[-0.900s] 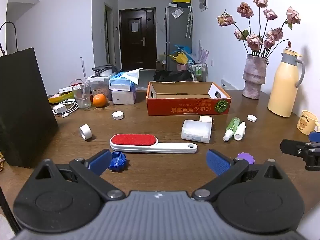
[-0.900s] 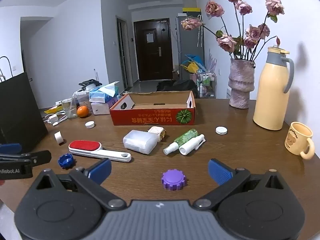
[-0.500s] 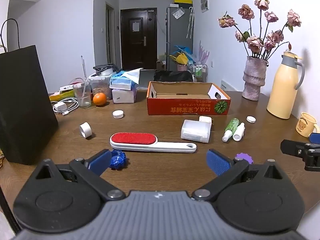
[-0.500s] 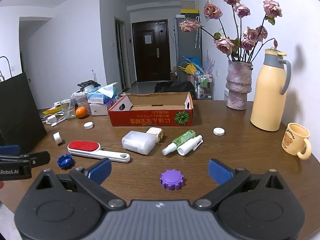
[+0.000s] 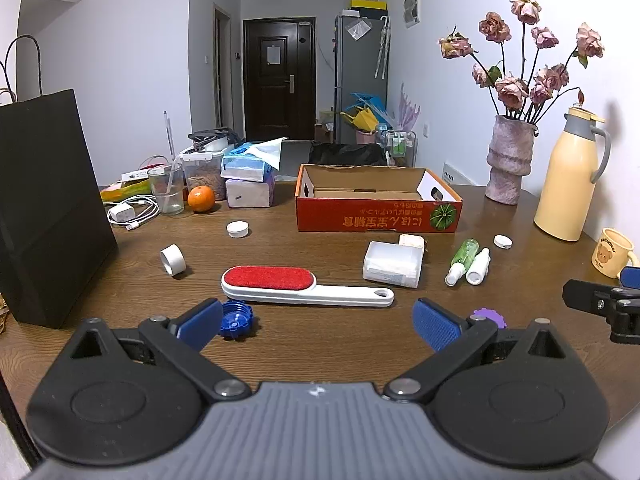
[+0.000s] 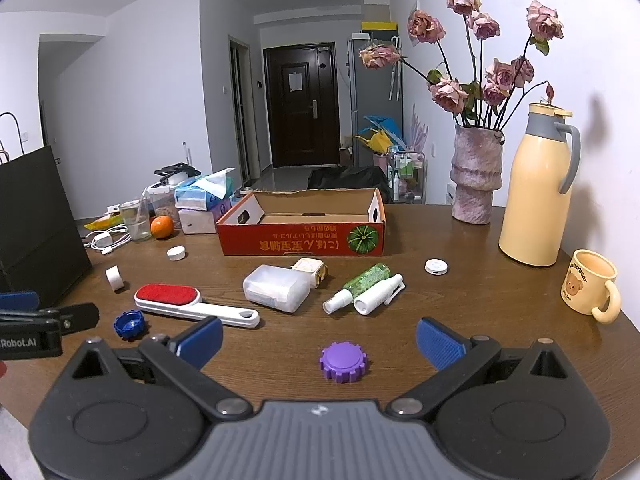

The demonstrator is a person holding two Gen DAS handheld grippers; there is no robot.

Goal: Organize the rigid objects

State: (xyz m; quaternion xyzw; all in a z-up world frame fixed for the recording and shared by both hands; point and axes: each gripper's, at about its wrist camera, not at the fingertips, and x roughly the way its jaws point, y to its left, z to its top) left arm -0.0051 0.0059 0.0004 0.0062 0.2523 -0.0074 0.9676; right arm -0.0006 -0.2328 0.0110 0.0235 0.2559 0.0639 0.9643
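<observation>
Nearest the cameras, the left gripper (image 5: 316, 322) and the right gripper (image 6: 319, 338) both hung over the near edge of the wooden table (image 6: 500, 292), each tilted down toward it, jaws spread wide with nothing between them. Just ahead of the right gripper lay a purple cap (image 6: 343, 361), and a blue cap (image 5: 236, 319) lay beside the left gripper's left finger. Beyond those sat the lint brush (image 5: 304, 285) with its red pad, flat on the table with the handle pointing right. To its right were a translucent plastic case (image 6: 278, 288) with a small cream box (image 6: 309, 269) touching its far side, then a green spray bottle (image 6: 360, 285) and a white spray bottle (image 6: 378, 299) lying side by side. A roll of white tape (image 5: 173, 260) and two small white lids (image 5: 237, 229) (image 6: 436, 266) lay scattered farther out. Behind them all stood the red cardboard box (image 6: 302, 240), open and, as far as its visible floor showed, empty.

By this evidence the sorting had not begun: every loose object was out on the table and nothing was in the box. All of the picking and placing seemed left to do, and the two caps looked the closest candidates for a first grasp
</observation>
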